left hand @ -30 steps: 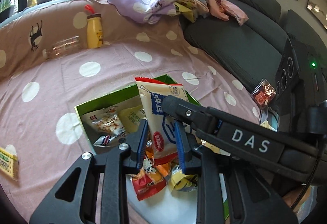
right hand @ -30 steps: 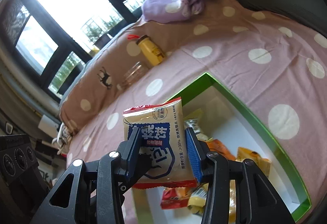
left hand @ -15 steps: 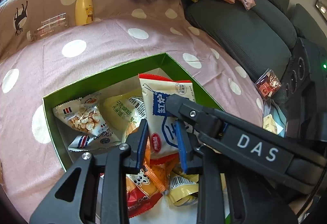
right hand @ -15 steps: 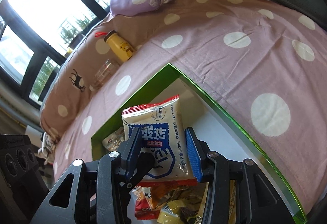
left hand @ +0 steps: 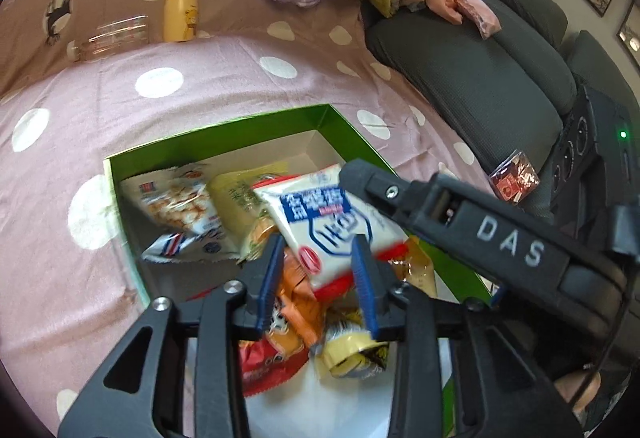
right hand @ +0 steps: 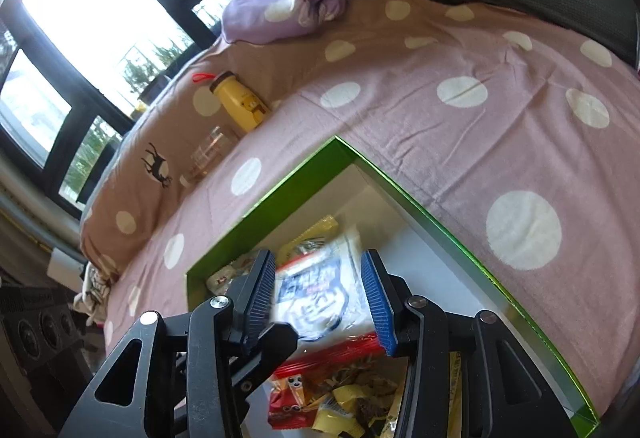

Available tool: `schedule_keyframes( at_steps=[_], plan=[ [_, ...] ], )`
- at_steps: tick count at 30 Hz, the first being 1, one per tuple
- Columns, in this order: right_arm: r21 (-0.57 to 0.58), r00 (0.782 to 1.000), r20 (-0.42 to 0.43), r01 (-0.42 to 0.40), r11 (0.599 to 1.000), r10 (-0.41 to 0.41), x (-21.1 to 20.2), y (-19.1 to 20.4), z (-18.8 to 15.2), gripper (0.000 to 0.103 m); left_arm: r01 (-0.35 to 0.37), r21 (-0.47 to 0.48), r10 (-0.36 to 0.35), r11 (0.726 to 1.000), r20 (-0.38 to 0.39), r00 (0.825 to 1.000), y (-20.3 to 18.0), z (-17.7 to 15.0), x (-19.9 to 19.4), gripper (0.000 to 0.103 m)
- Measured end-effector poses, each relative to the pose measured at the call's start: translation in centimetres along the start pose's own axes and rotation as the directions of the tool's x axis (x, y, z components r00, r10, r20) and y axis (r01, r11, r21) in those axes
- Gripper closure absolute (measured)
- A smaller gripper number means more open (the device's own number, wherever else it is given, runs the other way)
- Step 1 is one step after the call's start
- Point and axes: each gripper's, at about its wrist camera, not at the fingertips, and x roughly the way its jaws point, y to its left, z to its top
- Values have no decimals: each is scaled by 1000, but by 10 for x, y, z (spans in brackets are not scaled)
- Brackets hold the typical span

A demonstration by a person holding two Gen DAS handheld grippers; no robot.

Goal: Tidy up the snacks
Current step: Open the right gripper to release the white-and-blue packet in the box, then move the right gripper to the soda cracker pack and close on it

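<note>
I have both grippers over the green box, which sits on the pink polka-dot cover filling the middle of both views.

The left gripper has just been opening. Its blue pads stand apart, and the white-and-blue biscuit packet lies tilted between them on the heap of snacks in the box; the pads no longer press its sides.

In the right wrist view the same packet is blurred, between the pads of the right gripper. I see a gap on each side of it, so that gripper looks slightly parted and holding nothing, though the blur leaves me unsure of contact at the lower edge.

The right gripper's black body, marked DAS, crosses the right half of the left view, just above the box.

Other packets fill the box: a peanut bag at the left, a yellow packet beside it, orange and red wrappers lower down. A yellow bottle stands at the upper left of the left view, well apart from the box.
</note>
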Motion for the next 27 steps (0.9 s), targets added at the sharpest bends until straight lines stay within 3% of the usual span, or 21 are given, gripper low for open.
schedule_keyframes(
  at_steps=[3, 5, 9, 12, 18, 21, 22, 24, 25, 27],
  plan=[
    [-21, 999, 30, -21, 1000, 22, -8, 9, -3, 42, -43, -26, 44, 999, 52, 998, 11, -10, -27, 38],
    [-51, 998, 44, -31, 998, 33, -11, 18, -7, 33, -68, -46, 72, 997, 98, 993, 21, -19, -47, 32],
    [-130, 997, 47, -57, 990, 64, -14, 42, -18, 27, -126, -117, 144, 985, 164, 976, 51, -41, -94, 18],
    [-185, 995, 42, -84, 979, 93, -15, 60, -28, 22, -200, -177, 232, 964, 189, 954, 73, -58, -127, 13],
    [-322, 988, 4, -143, 936, 152, -12, 105, -53, 16, -309, -295, 367, 904, 170, 914, 120, -97, -177, 11],
    [-367, 982, -38, -184, 912, 182, -6, 125, -70, 16, -352, -369, 432, 860, 162, 887, 149, -117, -189, 11],
    [-379, 979, -60, -201, 903, 193, -4, 131, -76, 16, -367, -397, 457, 841, 158, 875, 158, -124, -191, 11],
    [-421, 975, -109, -220, 880, 192, 3, 144, -91, 16, -453, -459, 553, 764, 104, 827, 176, -137, -193, 11],
    [-454, 975, -130, -221, 863, 181, 6, 152, -99, 16, -484, -469, 579, 739, 73, 812, 181, -139, -193, 12],
    [-512, 972, -164, -231, 827, 170, 12, 170, -114, 16, -466, -468, 559, 751, 76, 825, 187, -138, -198, 11]
  ],
)
